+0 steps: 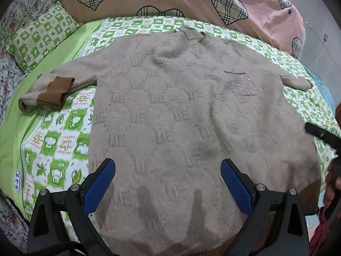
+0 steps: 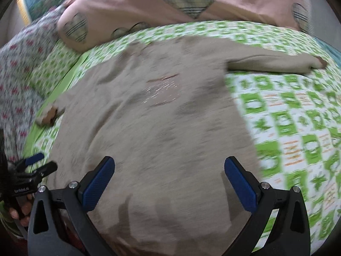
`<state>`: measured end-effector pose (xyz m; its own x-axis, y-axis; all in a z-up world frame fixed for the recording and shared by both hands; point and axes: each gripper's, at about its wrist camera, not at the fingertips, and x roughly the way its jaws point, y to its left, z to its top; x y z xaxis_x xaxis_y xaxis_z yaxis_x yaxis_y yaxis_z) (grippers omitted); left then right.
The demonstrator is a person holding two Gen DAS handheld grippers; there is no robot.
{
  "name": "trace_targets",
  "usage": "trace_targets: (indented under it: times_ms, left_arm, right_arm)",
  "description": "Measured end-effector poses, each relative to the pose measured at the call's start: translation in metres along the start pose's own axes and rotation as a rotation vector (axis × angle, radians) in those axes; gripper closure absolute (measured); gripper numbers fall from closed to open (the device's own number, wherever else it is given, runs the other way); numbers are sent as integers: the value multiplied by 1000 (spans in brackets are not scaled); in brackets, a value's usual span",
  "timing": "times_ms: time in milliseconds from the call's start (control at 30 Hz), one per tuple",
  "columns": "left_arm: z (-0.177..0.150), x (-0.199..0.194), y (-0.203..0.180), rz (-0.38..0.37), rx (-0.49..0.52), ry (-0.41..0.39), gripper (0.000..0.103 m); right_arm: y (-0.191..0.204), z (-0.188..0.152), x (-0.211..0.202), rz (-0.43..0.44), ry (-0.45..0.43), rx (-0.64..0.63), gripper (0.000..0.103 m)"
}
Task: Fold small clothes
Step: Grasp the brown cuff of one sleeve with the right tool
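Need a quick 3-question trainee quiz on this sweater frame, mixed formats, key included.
1. True or false: the left hand-held gripper is shut on the sweater.
2. The sweater's folded-back cuff is: A) brown B) green C) pink
3. Fill in: the sweater lies spread on a green-checked ____.

Key: 1 false, its jaws stand open, as do the right hand-held gripper's; 2 A; 3 sheet.

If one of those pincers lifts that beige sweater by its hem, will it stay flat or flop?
Probably flop: the sweater is soft knit, already lying limp and rippled on the sheet. The sleeve would likely dangle. Its fuzzy surface looks grippy rather than slippery.
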<state>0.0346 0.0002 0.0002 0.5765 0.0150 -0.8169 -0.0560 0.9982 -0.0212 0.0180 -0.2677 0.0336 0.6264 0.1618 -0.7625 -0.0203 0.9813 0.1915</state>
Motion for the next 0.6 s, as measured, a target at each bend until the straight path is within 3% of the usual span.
trace_targets:
  times_ms: [133,200,267,333,600]
  left_arm:
    - [13,8,0,6,7,3,4]
    - [17,12,1,1,0,9,4]
    - [21,16,0,-4,-7,11,4]
    - [22,19,-1,-8,-13,20,4]
    - [26,45,-5,-6,-29,102,4]
  right_arm:
    - [-49,22,-11,-28,-32,113,1]
    - [-83,38,-17,-42,-59,195,6]
    - [-115,54,-19,-82,-73,267,21]
    - [-151,72,-19,-131,-98,337,31]
    - [-300,142,-6,-314,-196,575,41]
